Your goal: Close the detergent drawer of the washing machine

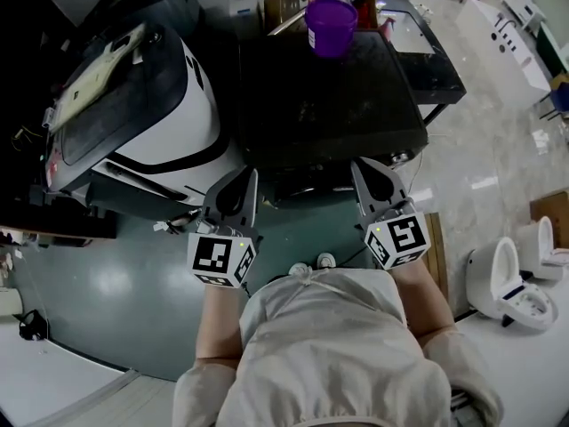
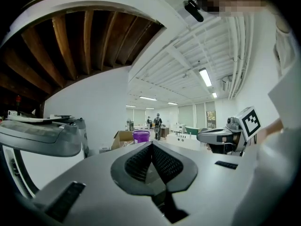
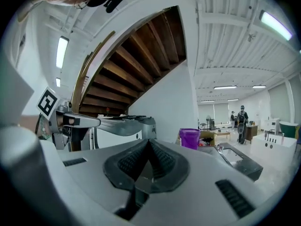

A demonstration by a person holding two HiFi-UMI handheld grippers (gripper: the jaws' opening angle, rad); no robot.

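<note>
Your right gripper (image 3: 149, 142) has its jaws pressed together, nothing between them. Purple cup (image 3: 189, 138) stands beyond the tips, slightly right. Your left gripper (image 3: 95, 122) shows far left.

**Legible text, brands, numbers:** none can be read in any view.

**Coded markers (no letters or digits):**
1. A black-and-white square pattern is carried on each visible face of the left marker cube (image 1: 220, 258), mounted on the left gripper (image 1: 247, 181). One face is also seen from the right gripper view.
2. A different square pattern is carried on the right marker cube (image 1: 397, 241), mounted on the right gripper (image 1: 364, 172). One face is also seen from the left gripper view.

**Possible printed matter:**
3. A pale sheet (image 1: 89, 80) is seen on the dark lid of the white and black appliance (image 1: 191, 105) at the left. Any print on it is too small to be made out.
</note>
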